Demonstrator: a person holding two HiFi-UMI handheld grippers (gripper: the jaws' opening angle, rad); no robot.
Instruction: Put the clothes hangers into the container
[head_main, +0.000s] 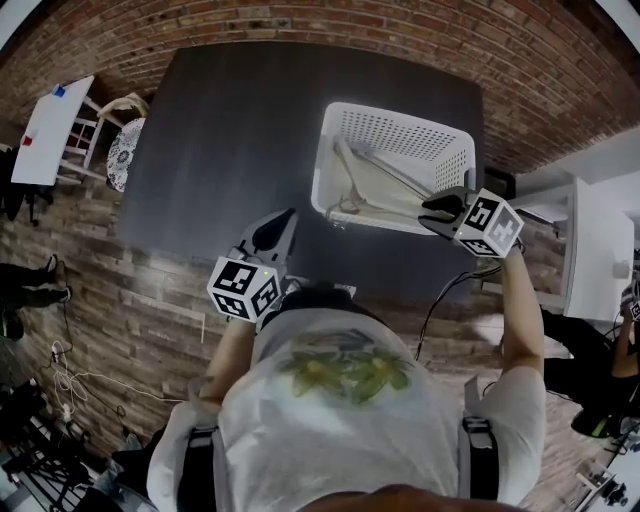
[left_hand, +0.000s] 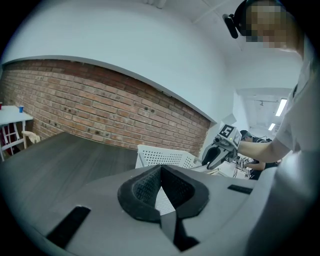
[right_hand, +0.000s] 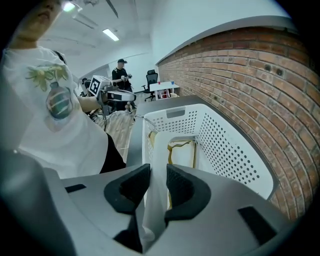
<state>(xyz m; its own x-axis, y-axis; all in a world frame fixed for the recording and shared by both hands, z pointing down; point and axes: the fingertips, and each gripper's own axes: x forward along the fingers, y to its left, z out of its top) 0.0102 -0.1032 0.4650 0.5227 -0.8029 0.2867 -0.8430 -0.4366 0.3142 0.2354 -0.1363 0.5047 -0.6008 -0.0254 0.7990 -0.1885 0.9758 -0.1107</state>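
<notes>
Nearest to me, L gripper (left_hand: 161, 167) sits low by the person's torso at the near edge of the dark table (head_main: 230, 130). Its jaw tips meet in a closed V w/ nothing pinched; I only see white mesh through the slot behind them. R gripper (right_hand: 157, 167) is further out, at the near-right corner of the white perforated basket (right_hand: 225, 150), tilted down over the rim. Its jaws are at a narrow gap, clamped on a flat white hanger (right_hand: 155, 145), pads pressing both faces, and the hanger's far part runs on into the basket. Inside the basket, past that piece, a yellowish wooden hanger (right_hand: 181, 146) lies on the floor toward the far end wall. From the head view I make out pale hanger arms (head_main: 385, 172) crossing the basket interior, but can't count them. The basket stands on the table's right half, well apart from the L gripper. Beyond the table is a brick wall (left_hand: 100, 105).
</notes>
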